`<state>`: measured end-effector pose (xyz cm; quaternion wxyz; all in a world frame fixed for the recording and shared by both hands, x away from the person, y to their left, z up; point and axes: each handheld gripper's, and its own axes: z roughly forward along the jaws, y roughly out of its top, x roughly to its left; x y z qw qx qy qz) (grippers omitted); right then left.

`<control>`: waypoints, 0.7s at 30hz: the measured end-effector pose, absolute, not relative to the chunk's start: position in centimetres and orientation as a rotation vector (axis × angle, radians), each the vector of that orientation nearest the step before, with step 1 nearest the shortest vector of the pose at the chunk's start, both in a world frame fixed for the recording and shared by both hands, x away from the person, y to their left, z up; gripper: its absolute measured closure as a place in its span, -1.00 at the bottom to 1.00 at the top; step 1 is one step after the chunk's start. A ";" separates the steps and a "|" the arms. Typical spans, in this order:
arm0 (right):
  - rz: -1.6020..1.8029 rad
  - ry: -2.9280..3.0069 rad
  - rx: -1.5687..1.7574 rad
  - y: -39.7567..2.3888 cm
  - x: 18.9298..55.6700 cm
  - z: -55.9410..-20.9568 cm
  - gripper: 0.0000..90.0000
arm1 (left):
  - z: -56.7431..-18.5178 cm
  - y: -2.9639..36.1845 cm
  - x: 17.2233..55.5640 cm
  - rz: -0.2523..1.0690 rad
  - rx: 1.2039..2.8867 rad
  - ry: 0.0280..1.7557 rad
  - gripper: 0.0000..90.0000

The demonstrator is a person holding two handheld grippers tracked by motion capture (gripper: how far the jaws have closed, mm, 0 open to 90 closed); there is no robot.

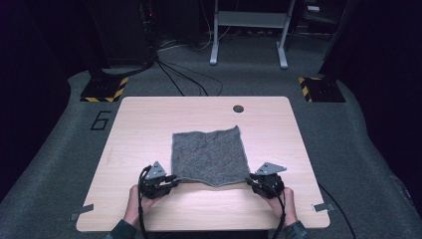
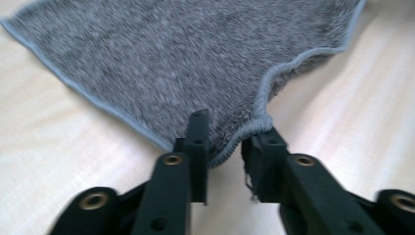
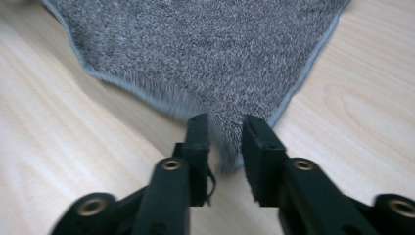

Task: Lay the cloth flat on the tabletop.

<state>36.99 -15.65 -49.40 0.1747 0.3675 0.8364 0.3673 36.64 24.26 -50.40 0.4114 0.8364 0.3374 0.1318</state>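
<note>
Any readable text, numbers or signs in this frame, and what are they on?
"6": dark numeral on the grey floor, left of the table.
Yellow-and-black hazard stripes, no words, on two stand bases.
Nothing readable on the cloth or the grippers.

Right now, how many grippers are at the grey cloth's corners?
2: the left gripper at the grey cloth's near-left corner, the right gripper at its near-right corner.
</note>
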 end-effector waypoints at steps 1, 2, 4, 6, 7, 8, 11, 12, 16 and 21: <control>1.054 2.372 1.046 -15.9 36.9 -49.3 0.44 | -50.3 24.6 36.3 0.339 2.097 0.869 0.38; 1.068 2.359 1.067 -16.2 36.8 -49.2 0.38 | -50.2 24.9 36.1 0.335 2.090 0.883 0.22; 1.090 2.358 1.077 -16.8 36.7 -48.9 0.23 | -50.0 25.5 35.6 0.352 2.078 0.906 0.03; 1.102 2.350 1.085 -17.1 36.8 -48.7 0.17 | -49.8 26.2 35.4 0.354 2.063 0.932 -0.07; 1.119 2.331 1.100 -17.6 37.1 -48.2 0.01 | -49.6 26.9 35.5 0.361 2.046 0.977 -0.21; 1.133 2.312 1.123 -17.8 37.3 -48.0 -0.04 | -49.5 27.1 35.5 0.354 2.036 0.994 -0.26; 1.146 2.295 1.138 -17.9 38.3 -47.6 -0.16 | -48.9 27.9 36.0 0.345 1.999 1.045 -0.42; 1.140 2.299 1.140 -17.9 38.7 -47.5 -0.22 | -48.8 27.9 36.2 0.347 1.995 1.058 -0.44; 1.095 2.310 1.159 -16.8 40.6 -47.8 -0.57 | -48.7 26.9 37.3 0.383 2.012 1.085 -0.55; 0.971 2.331 1.200 -15.0 43.0 -49.3 -0.74 | -50.0 24.9 39.2 0.365 2.058 1.102 -0.66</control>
